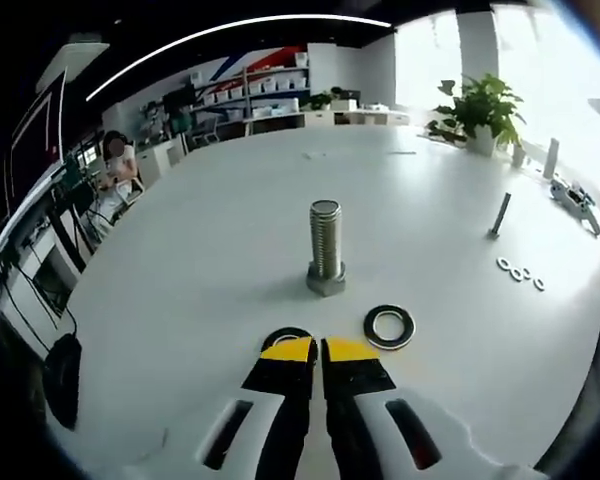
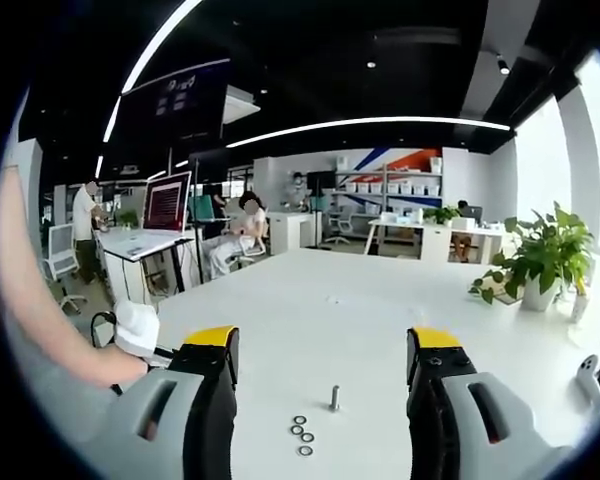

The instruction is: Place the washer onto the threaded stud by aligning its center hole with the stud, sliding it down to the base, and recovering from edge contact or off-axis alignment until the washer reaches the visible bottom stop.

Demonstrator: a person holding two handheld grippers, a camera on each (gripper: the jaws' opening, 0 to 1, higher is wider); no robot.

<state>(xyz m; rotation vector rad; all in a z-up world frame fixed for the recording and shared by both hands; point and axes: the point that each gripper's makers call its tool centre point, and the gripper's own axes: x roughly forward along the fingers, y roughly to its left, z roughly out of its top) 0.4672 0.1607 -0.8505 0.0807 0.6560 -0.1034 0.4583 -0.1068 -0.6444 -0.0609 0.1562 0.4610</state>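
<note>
On the white bench [image 1: 210, 250] the threaded stud [image 1: 325, 248] stands upright on its hex base. One washer [image 1: 389, 327] lies flat beside it. The left hand-held gripper [image 1: 317, 350] is closed, a second washer [image 1: 283, 337] half hidden behind its tips. The right hand-held gripper [image 2: 323, 350] is wide open and empty. Three small washers [image 1: 520, 271], a slim bolt [image 1: 501, 214] and a potted plant [image 1: 480, 112] sit well apart.

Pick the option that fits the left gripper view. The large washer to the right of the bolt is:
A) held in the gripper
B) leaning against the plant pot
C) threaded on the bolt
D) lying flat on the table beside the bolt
D: the large washer lies flat on the white table, apart from the upright bolt.
</note>
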